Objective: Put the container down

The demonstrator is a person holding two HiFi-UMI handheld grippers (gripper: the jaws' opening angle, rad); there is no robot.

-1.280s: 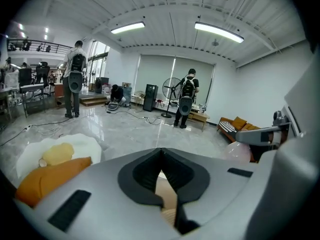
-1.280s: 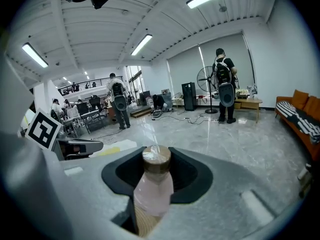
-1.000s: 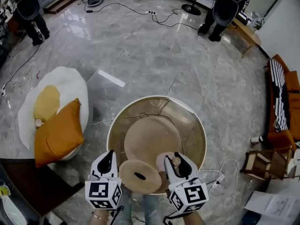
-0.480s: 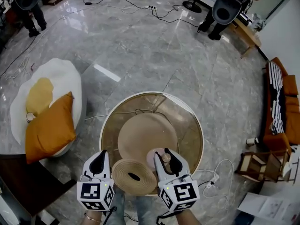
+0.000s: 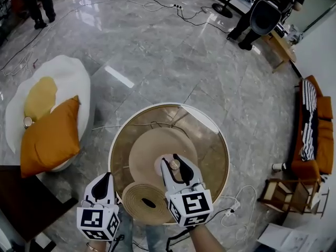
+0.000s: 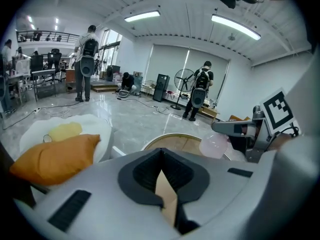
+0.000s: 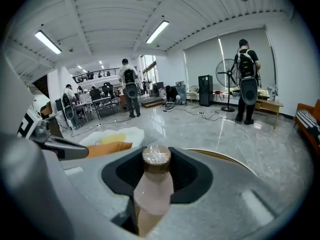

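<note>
Over the round table (image 5: pixel 216 152), near its 6 o'clock edge, my right gripper (image 5: pixel 175 166) clasps the pink container (image 7: pixel 152 186). The jaws stand fairly wide around its body, and its brown stopper stands upright between them. The container is above the 5 o'clock rim of the round woven mat (image 5: pixel 151 147); I cannot tell whether its base touches. My left gripper (image 6: pixel 163 185), at the table's 7 o'clock, is pinched narrow on the edge of a coiled woven disc (image 5: pixel 148 203), which sits just beside the container.
</note>
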